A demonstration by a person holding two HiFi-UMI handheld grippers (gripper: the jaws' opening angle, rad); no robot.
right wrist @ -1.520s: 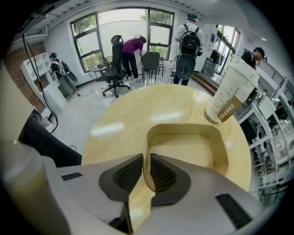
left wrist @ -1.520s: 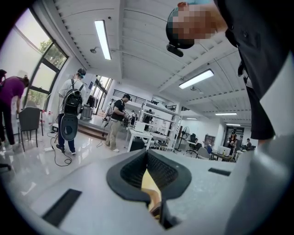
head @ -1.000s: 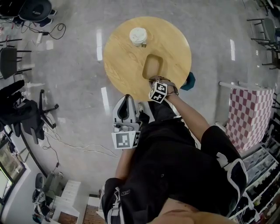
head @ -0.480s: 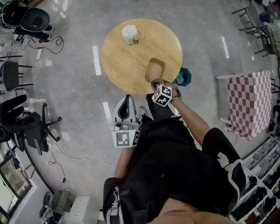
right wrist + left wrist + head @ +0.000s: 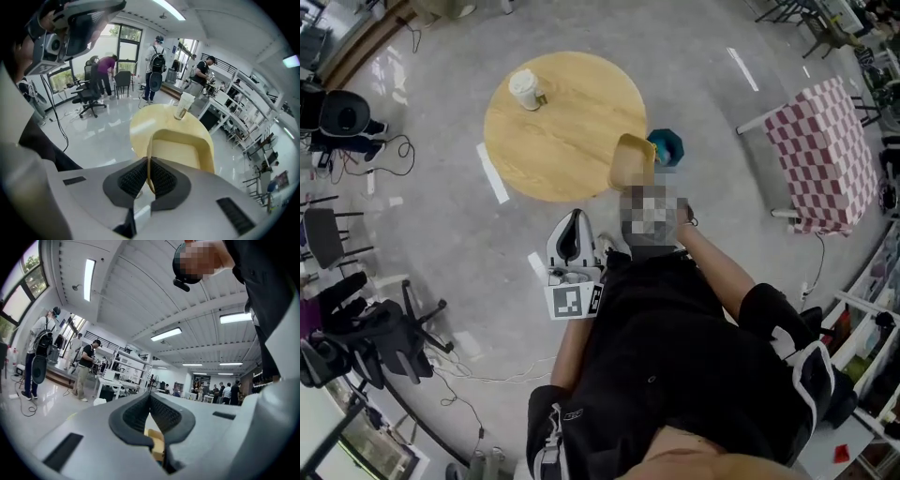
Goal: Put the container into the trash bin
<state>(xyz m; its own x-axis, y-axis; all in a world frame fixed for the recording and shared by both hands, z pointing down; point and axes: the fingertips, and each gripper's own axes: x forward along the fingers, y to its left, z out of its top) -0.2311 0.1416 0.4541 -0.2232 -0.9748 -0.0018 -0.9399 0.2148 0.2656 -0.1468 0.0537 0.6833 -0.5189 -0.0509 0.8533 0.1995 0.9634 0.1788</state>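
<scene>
The container is a shallow tan tray, held in the air past the right edge of the round wooden table. My right gripper is shut on its near rim, with the thin wall pinched between the pads. In the head view a mosaic patch covers most of that gripper. The teal trash bin stands on the floor just right of the tray. My left gripper hangs by the person's waist, pointing level. Its pads meet with nothing between them.
A white lidded cup stands at the table's far left edge. A red-checked cloth table is at the right. Black office chairs and floor cables lie at the left. Several people stand further off.
The tray has come up off the table and moved right to beside the teal bin, carried by my right gripper. The head view has swung so the table sits further left.
</scene>
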